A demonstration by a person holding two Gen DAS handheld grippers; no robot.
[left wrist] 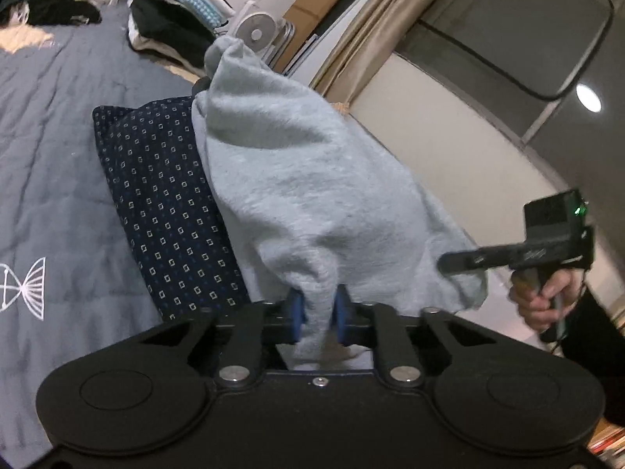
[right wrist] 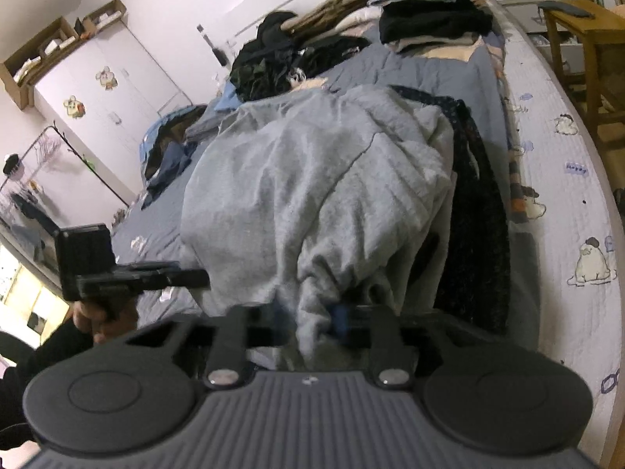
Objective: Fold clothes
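Left claw (left wrist: pixel 318 314): blue pads pressed onto a bunched fold of the grey sweatshirt (left wrist: pixel 297 179).
Right claw (right wrist: pixel 312 322): pinching another gathered edge of the same garment; blurred.
Sweatshirt: hangs from both claws, far end draped over the dark patterned cloth (left wrist: pixel 164 211) on the bed (left wrist: pixel 50 179).
Handling: thick fleece, soft and limp, likely not slippery; it sags between grips.
Hold: probably better at hem corners or shoulder seams than at bunched folds.
Far: folded stack (right wrist: pixel 425 11).

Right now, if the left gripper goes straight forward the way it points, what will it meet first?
The grey garment itself: the left gripper is shut on it, and the cloth fills the line ahead. Probably the dark patterned fabric lies beside, not in the path.
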